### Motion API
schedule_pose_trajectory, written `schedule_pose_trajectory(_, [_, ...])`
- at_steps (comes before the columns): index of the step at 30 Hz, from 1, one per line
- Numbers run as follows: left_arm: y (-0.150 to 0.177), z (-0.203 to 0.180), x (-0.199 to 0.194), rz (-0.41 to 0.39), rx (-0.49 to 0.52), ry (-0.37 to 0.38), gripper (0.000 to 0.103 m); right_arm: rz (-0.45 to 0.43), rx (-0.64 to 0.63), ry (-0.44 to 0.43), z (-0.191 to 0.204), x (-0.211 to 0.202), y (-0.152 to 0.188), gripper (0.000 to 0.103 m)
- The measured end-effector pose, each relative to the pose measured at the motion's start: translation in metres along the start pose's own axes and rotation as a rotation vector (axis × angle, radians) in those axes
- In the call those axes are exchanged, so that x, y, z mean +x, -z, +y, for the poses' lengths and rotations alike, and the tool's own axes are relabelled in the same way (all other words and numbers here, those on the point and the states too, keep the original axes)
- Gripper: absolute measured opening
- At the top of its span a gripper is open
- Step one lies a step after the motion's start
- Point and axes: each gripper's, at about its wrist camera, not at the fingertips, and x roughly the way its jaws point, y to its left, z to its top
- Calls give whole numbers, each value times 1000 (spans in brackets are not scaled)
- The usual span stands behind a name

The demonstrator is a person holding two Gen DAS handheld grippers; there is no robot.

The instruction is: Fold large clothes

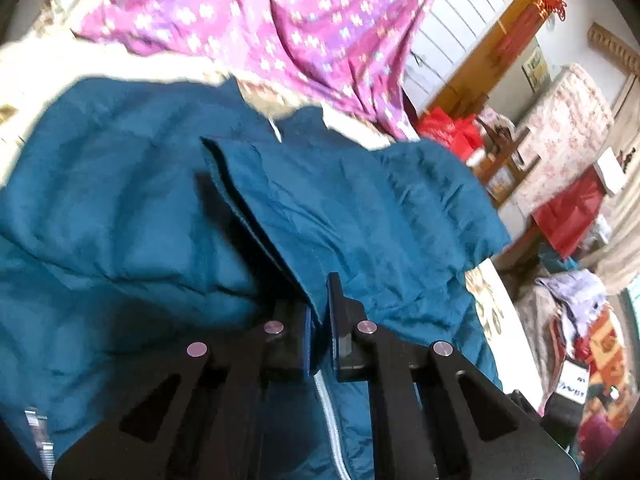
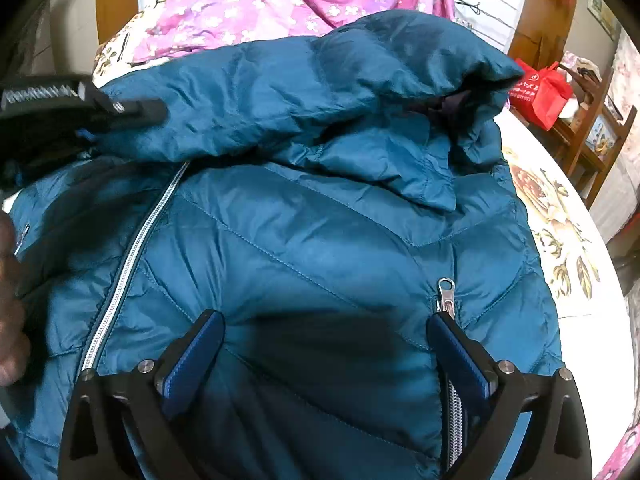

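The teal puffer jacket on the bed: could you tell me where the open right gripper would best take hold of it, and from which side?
Probably the loose hem of the hood, approached from above on the camera's near side. On the teal puffer jacket that hem is a thin free flap lying over the chest, easy to pinch, whereas the quilted panel under the right gripper is flat and puffy. The left gripper is shut on a fabric edge.

My right gripper spread wide over the teal puffer jacket, pads clear of it, left gripper clamping its folded sleeve, red bag beyond its hood.
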Motion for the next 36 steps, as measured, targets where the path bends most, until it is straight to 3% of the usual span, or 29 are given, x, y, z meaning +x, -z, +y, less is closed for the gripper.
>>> schedule_pose_trajectory(6, [-20,36,-42,-146,-76,-179,5,-2,0,0,-1,0,0,102])
schedule_pose_trajectory(11, [-26,76,-45,-147,-172,-256,5,-1,-1,2,0,0,0,102])
schedule_pose_trajectory(20, [-23,82,-34,-116,-158,-308,5,0,2,-1,0,0,0,102])
schedule_pose_trajectory(25, [-22,107,-28,-60,-254,-256,9,25,12,-35,-6,4,-4,103])
schedule_pose_trajectory(28, [-22,118,-42,-98,-336,-268,10,37,14,-63,-13,7,-5,103])
schedule_pose_trajectory(31, [-23,121,-60,-166,-363,-345,10,34,5,-68,-15,8,-6,103])
schedule_pose_trajectory(34, [-28,106,-72,-240,-305,-396,10,34,1,-79,-15,4,-10,102])
schedule_pose_trajectory(36, [-32,88,-70,-265,-231,-397,10,-44,17,-103,-20,-10,-15,102])
